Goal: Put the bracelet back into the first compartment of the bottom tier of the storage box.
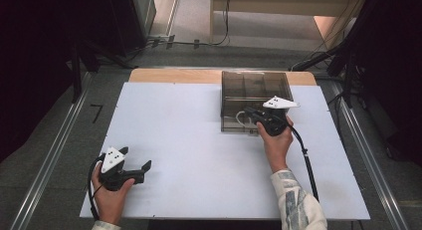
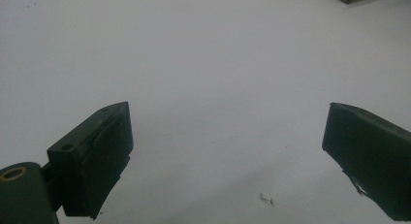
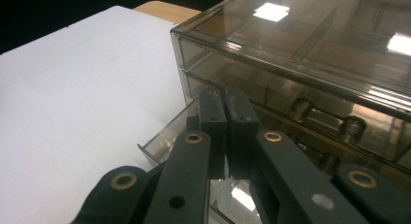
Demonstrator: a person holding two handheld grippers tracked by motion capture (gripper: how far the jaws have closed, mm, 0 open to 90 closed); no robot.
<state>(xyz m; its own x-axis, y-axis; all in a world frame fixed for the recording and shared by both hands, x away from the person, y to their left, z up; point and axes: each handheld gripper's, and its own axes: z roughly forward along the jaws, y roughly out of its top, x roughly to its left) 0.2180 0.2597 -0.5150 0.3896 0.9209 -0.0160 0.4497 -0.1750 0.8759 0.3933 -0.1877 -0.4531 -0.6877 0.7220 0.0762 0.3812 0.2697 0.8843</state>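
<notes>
Right hand-held gripper (image 1: 255,114) at the smoky drawer box (image 1: 255,90); left hand-held gripper (image 1: 133,164) idle on the desk (image 1: 199,155).

The box sits at the desk's far edge, right of centre, its lower drawer (image 3: 167,136) pulled partly out. The right jaws are pressed together over that drawer, seemingly pinching its front, though this is unclear. The left jaws gape wide, holding nothing.

white table (image 1: 199,140), smoky drawer box (image 1: 254,88)

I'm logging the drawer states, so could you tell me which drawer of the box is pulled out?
The bottom drawer: its front juts out past the box, at the right gripper. The one above sits flush.
</notes>
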